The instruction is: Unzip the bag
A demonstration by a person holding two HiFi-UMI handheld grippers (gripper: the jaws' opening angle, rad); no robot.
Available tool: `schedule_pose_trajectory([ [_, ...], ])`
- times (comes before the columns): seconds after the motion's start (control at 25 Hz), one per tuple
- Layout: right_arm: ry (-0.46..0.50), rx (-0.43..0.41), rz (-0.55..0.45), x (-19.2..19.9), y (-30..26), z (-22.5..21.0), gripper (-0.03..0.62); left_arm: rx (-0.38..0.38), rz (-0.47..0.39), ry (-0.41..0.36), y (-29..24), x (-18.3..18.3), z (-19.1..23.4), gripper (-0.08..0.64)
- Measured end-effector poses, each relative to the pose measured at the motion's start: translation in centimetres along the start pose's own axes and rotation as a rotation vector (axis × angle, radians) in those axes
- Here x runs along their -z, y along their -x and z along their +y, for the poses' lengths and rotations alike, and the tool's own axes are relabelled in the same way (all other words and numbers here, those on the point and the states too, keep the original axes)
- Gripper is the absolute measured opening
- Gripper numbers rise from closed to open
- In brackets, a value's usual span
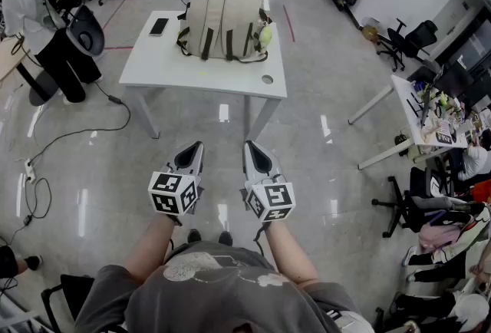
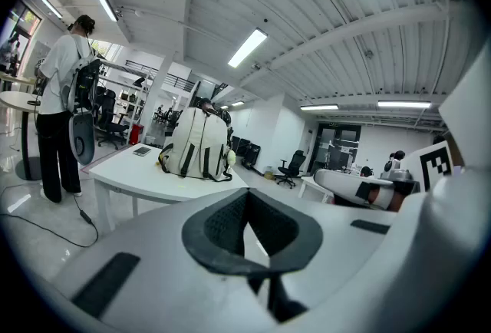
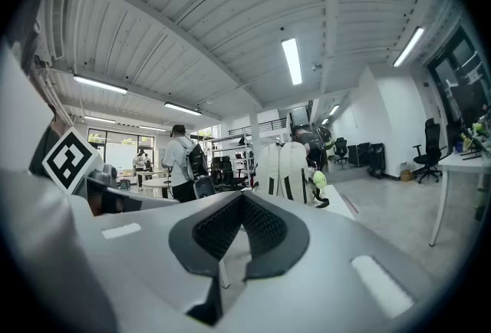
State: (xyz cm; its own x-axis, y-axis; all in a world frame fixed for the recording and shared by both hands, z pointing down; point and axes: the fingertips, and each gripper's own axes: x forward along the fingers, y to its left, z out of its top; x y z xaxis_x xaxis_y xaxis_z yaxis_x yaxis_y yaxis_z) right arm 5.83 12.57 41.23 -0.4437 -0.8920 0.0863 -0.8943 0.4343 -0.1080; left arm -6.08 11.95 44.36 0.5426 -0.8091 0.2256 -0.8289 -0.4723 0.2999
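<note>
A cream backpack [image 1: 225,14] with dark straps stands upright on the white table [image 1: 153,67], a yellow-green ball [image 1: 265,35] in its side pocket. It also shows far ahead as the backpack [image 2: 198,144] in the left gripper view and the backpack [image 3: 287,171] in the right gripper view. My left gripper [image 1: 196,147] and right gripper [image 1: 250,146] hang side by side above the floor, well short of the table's near edge. Both are shut with nothing between the jaws.
A black phone [image 1: 159,26] lies on the table's far left. A person [image 2: 60,93] stands left of the table by a black office chair [image 1: 83,31]. Cables [image 1: 69,132] trail over the floor at left. Desks and chairs [image 1: 430,124] crowd the right side.
</note>
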Motion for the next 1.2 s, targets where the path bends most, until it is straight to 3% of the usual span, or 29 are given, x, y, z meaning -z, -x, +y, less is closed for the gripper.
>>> schedule_pose_trajectory([
  [0.68, 0.007, 0.045, 0.009, 0.1, -0.2, 1.6, -0.002, 0.033, -0.01, -0.003, 1.5, -0.6, 1.1, 0.005],
  [1.0, -0.115, 0.203, -0.018, 1.6, 0.2, -0.1, -0.001, 0.069, 0.011, 0.01, 2.4, 0.6, 2.5, 0.005],
  [1.2, -0.101, 0.224, -0.001, 2.6, -0.2, 1.0, 0.0, 0.07, 0.023, 0.016, 2.7, 1.0, 4.5, 0.004],
])
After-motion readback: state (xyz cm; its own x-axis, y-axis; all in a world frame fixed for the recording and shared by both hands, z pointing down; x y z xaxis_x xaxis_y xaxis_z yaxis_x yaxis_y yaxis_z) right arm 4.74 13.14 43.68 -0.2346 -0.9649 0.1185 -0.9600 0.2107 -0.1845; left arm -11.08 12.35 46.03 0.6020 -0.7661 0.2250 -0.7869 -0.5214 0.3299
